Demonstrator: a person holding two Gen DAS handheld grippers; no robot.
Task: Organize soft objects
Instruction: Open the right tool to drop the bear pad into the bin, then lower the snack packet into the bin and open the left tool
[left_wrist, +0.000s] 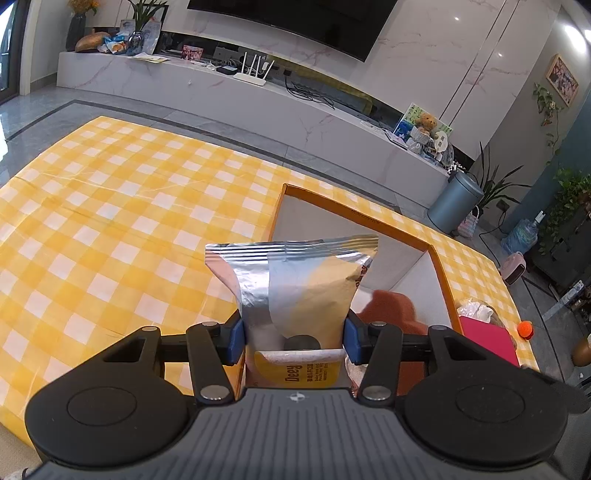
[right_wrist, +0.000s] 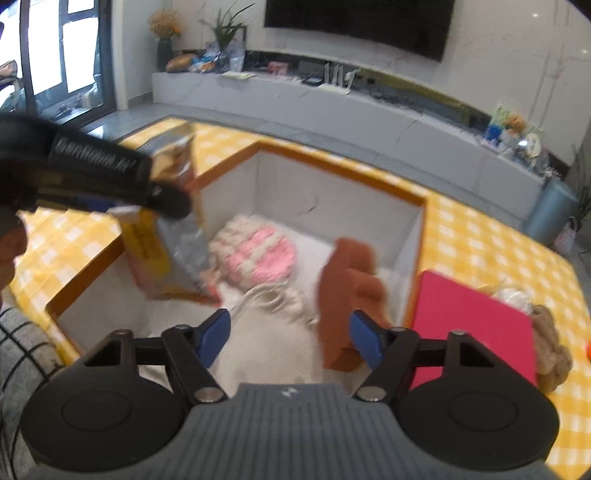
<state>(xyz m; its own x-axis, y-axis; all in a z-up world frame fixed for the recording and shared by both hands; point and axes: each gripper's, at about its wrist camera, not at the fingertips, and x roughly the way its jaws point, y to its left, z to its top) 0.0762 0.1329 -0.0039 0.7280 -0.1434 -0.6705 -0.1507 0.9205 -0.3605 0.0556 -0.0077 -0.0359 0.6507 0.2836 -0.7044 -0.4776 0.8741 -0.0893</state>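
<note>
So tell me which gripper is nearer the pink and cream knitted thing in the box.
Left. The left gripper holds the snack bag right beside the pink and cream knit; the right gripper hangs open at the box's near end.

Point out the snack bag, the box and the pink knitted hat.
snack bag (left_wrist: 295, 295), left wrist view, middle of its front.
box (right_wrist: 332, 192), right wrist view, far inner wall.
pink knitted hat (right_wrist: 255, 251), right wrist view, its middle.

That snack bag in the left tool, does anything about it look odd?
The snack bag looks crumpled where the left tool pinches it, and it hangs tilted over the orange-rimmed box. Nothing has spilled.
</note>
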